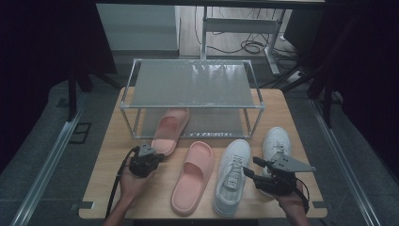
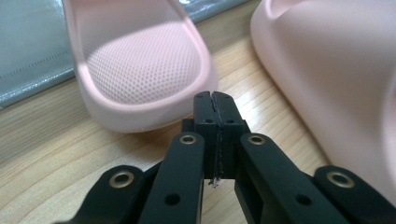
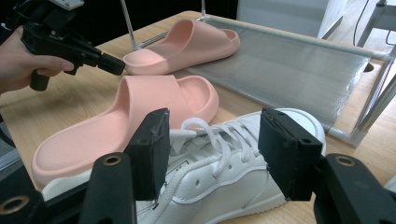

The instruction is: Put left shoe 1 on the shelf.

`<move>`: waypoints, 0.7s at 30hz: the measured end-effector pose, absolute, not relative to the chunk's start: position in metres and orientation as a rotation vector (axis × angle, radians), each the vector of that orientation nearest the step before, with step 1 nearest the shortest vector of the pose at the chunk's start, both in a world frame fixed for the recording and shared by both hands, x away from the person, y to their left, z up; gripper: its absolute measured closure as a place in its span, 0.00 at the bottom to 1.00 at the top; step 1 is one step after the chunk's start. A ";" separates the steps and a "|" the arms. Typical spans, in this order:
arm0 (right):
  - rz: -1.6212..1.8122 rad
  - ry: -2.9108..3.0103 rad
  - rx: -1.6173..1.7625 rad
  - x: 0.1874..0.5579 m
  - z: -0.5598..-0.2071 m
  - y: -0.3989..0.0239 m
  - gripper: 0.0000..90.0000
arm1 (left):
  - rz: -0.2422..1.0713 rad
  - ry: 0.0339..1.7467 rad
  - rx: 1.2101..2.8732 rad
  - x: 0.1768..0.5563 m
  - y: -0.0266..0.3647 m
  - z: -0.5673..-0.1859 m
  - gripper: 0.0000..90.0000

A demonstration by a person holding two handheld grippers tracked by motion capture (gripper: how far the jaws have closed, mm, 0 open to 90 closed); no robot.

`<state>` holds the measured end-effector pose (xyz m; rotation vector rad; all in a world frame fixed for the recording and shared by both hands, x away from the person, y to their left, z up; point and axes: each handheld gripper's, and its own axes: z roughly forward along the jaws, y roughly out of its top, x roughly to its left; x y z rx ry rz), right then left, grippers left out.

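Between right gripper [image 3: 212, 154] jaws: sneaker [image 3: 219, 182]

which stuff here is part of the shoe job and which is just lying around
In the job, by the look of it:
- two pink slides
- two white sneakers
- shoe rack
- left gripper
- right gripper

Just lying about:
- cables on the floor
- desk frame behind

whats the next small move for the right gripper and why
Probably ease the right gripper down and close on the nearer white sneaker. Its jaws stand open on either side of the laces, not yet gripping. The left gripper is shut, empty, at the heel of the pink slide partly on the rack's lower shelf.
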<state>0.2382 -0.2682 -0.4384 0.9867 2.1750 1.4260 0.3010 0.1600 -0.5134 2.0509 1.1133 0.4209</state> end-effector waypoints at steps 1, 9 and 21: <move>1.425 2.176 0.987 0.238 -0.439 -0.268 0.50 | 0.416 1.122 2.046 0.302 0.161 -0.515 1.00; 1.420 2.171 0.990 0.238 -0.439 -0.269 0.50 | 0.423 1.143 2.025 0.301 0.168 -0.523 1.00; 1.410 2.179 0.983 0.238 -0.440 -0.267 0.50 | 0.425 1.152 2.030 0.300 0.172 -0.523 1.00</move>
